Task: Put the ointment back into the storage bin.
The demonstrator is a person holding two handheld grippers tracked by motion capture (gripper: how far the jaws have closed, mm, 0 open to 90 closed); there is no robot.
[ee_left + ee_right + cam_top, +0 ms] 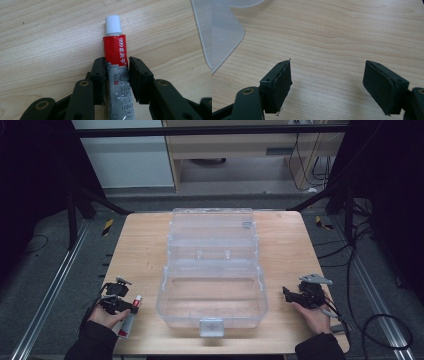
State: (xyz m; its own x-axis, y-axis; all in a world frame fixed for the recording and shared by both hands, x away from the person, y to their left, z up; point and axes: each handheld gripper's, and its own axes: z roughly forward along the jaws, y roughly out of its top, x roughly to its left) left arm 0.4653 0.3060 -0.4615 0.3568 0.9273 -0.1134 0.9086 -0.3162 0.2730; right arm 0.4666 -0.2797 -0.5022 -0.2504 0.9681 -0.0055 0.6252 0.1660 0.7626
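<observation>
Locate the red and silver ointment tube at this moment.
The ointment tube lies on the table's near-left corner in the high view, left of the clear box, clamped between the left gripper's jaws.

The tube [115, 53] bears "999" and Chinese characters in white on its red band toward twelve o'clock; below, "30" and grey characters, perhaps partly hidden.

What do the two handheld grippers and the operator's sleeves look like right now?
Both the left gripper and right gripper are black, with flat rectangular pads on jointed links fixed by brass-ringed pivots. A grey three-cornered plate tops the right one, and dark cables trail from each. The person wears dark sleeves.
</observation>
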